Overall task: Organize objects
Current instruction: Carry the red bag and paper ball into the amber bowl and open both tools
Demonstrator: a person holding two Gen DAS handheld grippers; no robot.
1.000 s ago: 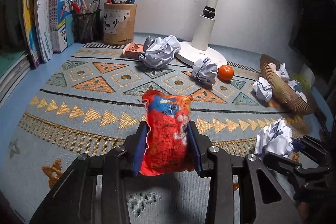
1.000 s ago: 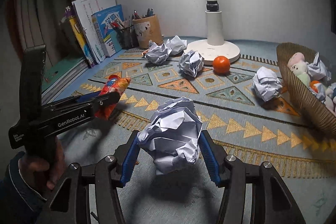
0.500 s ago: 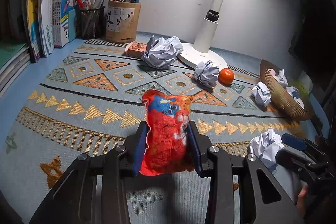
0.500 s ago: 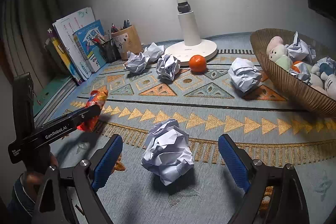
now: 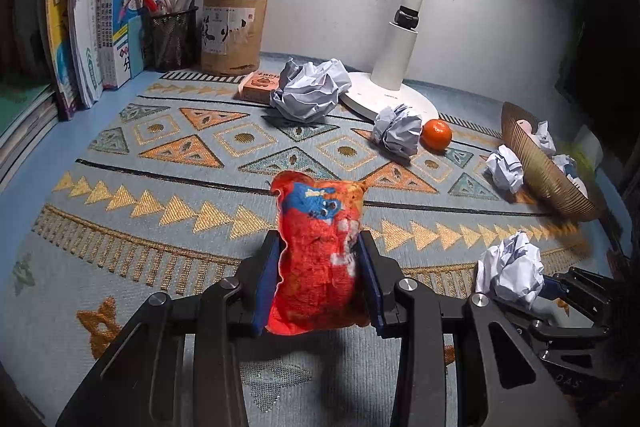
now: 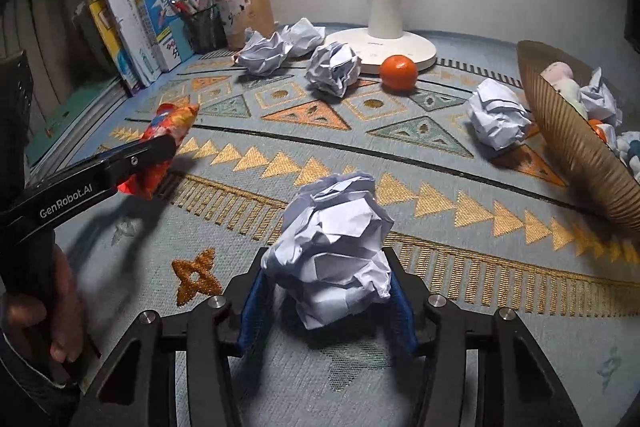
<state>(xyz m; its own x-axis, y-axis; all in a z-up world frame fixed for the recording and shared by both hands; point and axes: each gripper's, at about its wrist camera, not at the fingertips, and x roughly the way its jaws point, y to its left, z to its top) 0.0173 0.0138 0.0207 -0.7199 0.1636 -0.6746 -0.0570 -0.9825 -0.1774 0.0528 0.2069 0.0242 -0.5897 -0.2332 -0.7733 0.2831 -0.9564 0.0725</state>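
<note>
My left gripper [image 5: 318, 279] is shut on a red and blue snack bag [image 5: 318, 251] and holds it above the patterned mat; the bag also shows in the right wrist view [image 6: 166, 143]. My right gripper [image 6: 326, 303] is shut on a crumpled white paper ball [image 6: 334, 259], which also shows in the left wrist view [image 5: 510, 275]. A woven basket [image 6: 568, 131] with soft toys and paper stands at the right.
Several more paper balls [image 6: 334, 67] and an orange [image 6: 398, 71] lie on the mat [image 5: 160, 155] near the white lamp base [image 6: 400, 47]. Books [image 5: 100, 27], a mesh pen holder [image 5: 170, 37], a brown pen cup [image 5: 232, 35] and a pink box [image 5: 258, 91] stand at the back left.
My right gripper opened wide around the paper ball half a second ago and has now shut on it again. My left gripper keeps holding the snack bag.
</note>
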